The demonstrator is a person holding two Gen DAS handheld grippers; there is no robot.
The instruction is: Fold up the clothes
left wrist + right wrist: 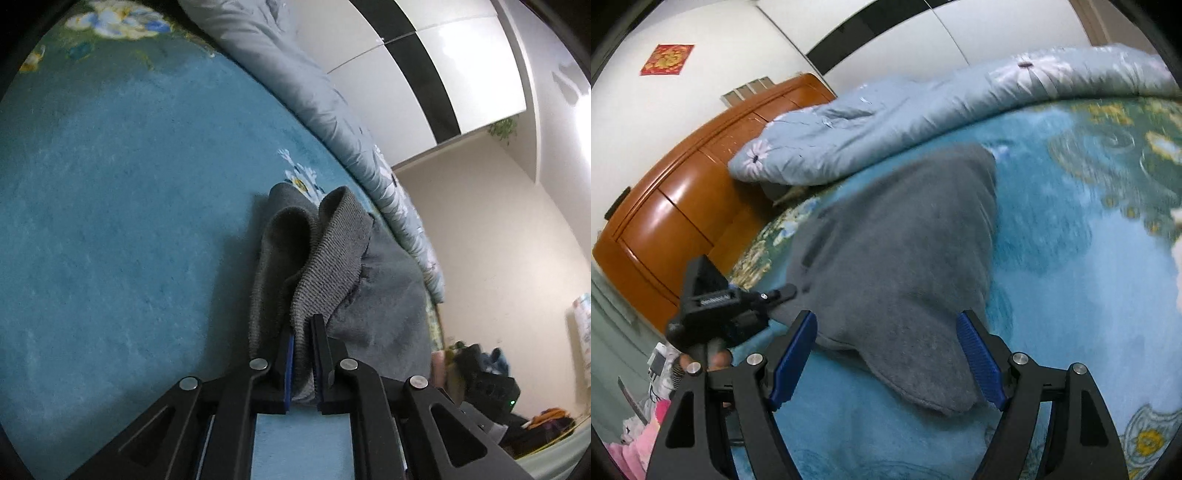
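A grey fleece garment (897,251) lies on a blue floral blanket (1071,280) on the bed. In the left wrist view my left gripper (303,332) is shut on the garment's ribbed cuff (332,254), which bunches up between the blue pads. In the right wrist view my right gripper (886,332) is open, its blue pads (979,354) on either side of the garment's near end, just above it. The left gripper also shows in the right wrist view (727,306), at the garment's left edge.
A pale blue quilt (923,122) lies bunched along the far side of the bed. A wooden headboard (676,199) stands at the left, white wardrobe doors (424,74) behind. Clutter lies on the floor (491,384).
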